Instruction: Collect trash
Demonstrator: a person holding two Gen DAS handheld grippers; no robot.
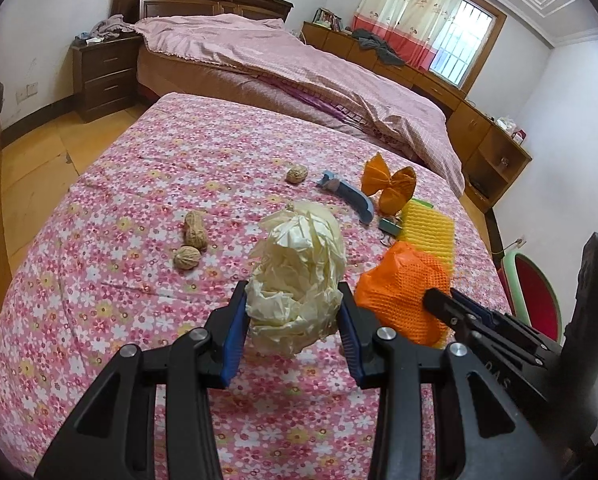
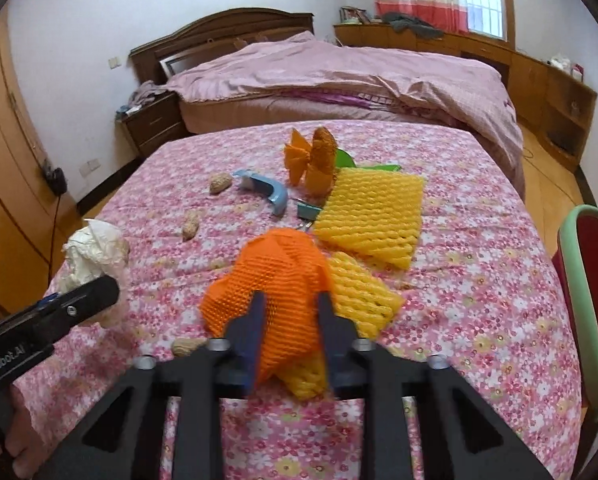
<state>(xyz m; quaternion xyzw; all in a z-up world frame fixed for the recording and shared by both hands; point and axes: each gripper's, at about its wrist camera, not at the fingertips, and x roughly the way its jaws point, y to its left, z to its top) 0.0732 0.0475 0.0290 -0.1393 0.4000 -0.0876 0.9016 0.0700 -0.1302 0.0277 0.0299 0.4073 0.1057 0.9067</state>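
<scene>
On the pink flowered table cloth (image 1: 111, 280), my left gripper (image 1: 293, 296) is shut on a crumpled cream paper wad (image 1: 299, 276), blue pads pressing both its sides. My right gripper (image 2: 292, 304) is shut on an orange foam net (image 2: 275, 280), which bulges up between the fingers and lies partly over a yellow foam net piece (image 2: 359, 292). In the left wrist view the orange foam net (image 1: 399, 292) sits right of the wad, with the right gripper's fingertips (image 1: 435, 298) on it. The paper wad (image 2: 93, 252) shows at the left of the right wrist view.
Peanuts (image 1: 195, 230), a walnut (image 1: 187, 258), another nut (image 1: 297, 174), a blue curved plastic piece (image 1: 357, 196), an orange bow-shaped foam net (image 1: 391, 184) and a flat yellow foam net (image 2: 373, 216) lie further on. A red bin with a green rim (image 2: 591, 304) stands at the right. A bed (image 2: 339, 76) lies beyond.
</scene>
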